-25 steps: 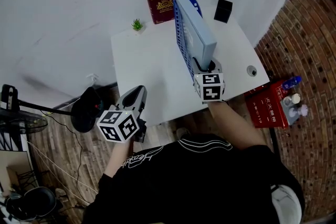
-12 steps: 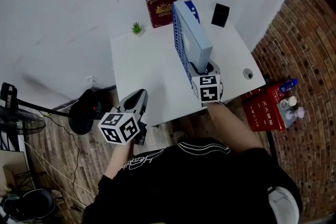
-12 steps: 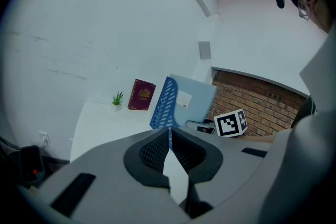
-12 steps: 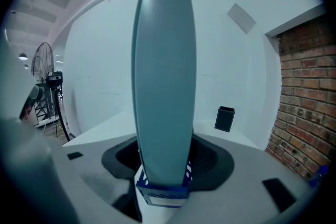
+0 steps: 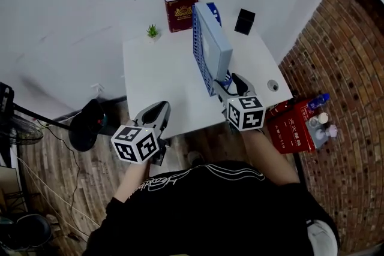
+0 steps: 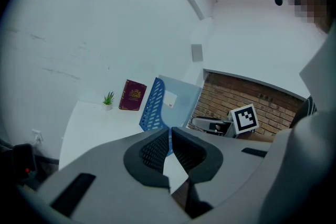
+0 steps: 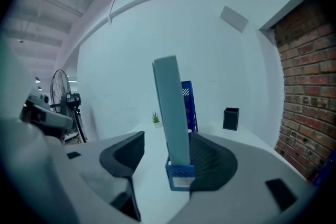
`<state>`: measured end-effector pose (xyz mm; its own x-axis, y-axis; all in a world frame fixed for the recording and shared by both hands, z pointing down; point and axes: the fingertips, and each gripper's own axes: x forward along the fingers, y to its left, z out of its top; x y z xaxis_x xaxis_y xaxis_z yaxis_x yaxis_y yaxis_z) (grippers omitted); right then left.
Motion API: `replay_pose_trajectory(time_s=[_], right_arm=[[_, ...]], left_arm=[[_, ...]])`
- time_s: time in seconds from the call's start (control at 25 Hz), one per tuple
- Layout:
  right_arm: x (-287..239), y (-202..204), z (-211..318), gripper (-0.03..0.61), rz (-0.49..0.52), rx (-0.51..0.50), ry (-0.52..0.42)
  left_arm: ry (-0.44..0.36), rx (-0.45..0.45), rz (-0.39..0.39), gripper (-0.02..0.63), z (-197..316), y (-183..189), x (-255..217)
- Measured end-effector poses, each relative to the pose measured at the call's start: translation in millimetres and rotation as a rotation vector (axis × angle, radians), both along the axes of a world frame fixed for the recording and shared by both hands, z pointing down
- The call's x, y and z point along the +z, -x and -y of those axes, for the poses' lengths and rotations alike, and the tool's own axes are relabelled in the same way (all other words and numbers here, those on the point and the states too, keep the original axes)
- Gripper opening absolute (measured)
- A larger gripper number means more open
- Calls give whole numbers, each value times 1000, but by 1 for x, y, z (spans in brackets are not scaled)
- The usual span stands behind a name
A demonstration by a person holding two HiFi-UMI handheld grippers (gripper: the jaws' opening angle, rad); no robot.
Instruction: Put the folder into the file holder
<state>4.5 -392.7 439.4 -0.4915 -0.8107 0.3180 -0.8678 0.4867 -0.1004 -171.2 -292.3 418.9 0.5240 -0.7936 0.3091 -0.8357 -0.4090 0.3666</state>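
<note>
Head view, looking steeply down: a white table (image 5: 156, 81) against a pale wall, with a person in a black top at the bottom edge holding a gripper in each hand. A blue mesh file holder (image 5: 201, 51) stands on the table, and the pale blue folder (image 5: 217, 48) stands upright inside it, so the task looks all but done. A dark red book (image 5: 180, 11), a small green plant (image 5: 152, 30) and a black box (image 5: 244, 21) sit along the far side.

The right gripper (image 5: 233, 83) is at the near end of the holder. Its fingers have just been opening and now stand wide apart, released. In the right gripper view the folder's edge and the holder's end stand between them, close beside the right-hand finger, with no pad visibly pressing on it. The left gripper (image 6: 169, 136) hangs off the near left corner of the table, its fingers clenched together on nothing.

The likely risk is in pulling away. The nearby finger could catch the folder's edge or the holder's end, dragging the folder out or tipping the tall, narrow holder sideways. A straight, level retreat seems safest.
</note>
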Motion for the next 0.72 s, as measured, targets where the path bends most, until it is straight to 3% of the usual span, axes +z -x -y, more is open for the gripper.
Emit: replay_pose_trajectory(time_s=[0.16, 0.4, 0.72], right_arm=[[-32, 3, -41, 142, 71, -80, -34], [-57, 16, -99, 6, 97, -195, -71], [-66, 20, -144, 0, 196, -316, -38]], left_arm=[[-20, 44, -9, 43, -14, -17, -9], [-64, 113, -9, 43, -37, -42, -28], [-106, 176, 3, 43, -66, -67, -43]])
